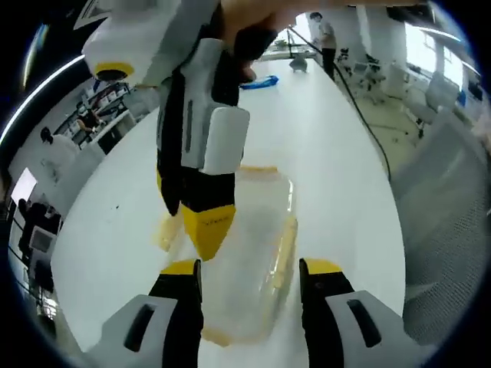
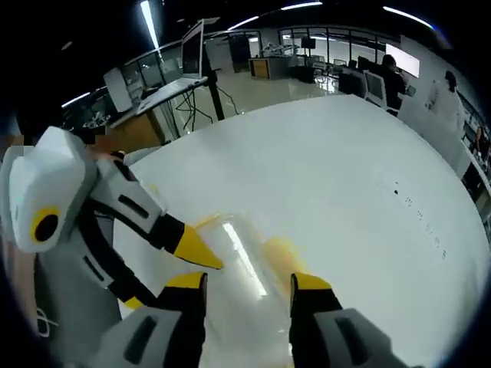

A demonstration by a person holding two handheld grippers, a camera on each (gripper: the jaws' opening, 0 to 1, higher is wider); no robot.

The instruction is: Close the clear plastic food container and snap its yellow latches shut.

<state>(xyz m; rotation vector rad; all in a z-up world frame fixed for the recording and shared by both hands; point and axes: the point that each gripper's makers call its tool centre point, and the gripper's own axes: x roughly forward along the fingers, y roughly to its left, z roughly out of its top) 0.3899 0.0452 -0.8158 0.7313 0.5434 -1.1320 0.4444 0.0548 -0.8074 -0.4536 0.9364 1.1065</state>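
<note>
A clear plastic food container (image 1: 249, 245) with yellow latches (image 1: 285, 249) is lying on a broad white table (image 1: 337, 176), its lid apparently down but its side latches looking not yet snapped. In the left gripper view, the left gripper (image 1: 249, 268) is hovering just near of the container with its yellow-tipped jaws spread wide to either side of it, holding nothing, seemingly bracing or framing the box. The right gripper (image 1: 205, 226) is reaching in from the far side, tips pointing down onto the lid, likely to press it home; in the right gripper view its jaws (image 2: 247, 282) are standing apart and empty above the container (image 2: 245, 253). A blue object (image 1: 258, 82) is lying far down the table. Beyond, an open office with desks, monitors and standing people is stretching away.
</note>
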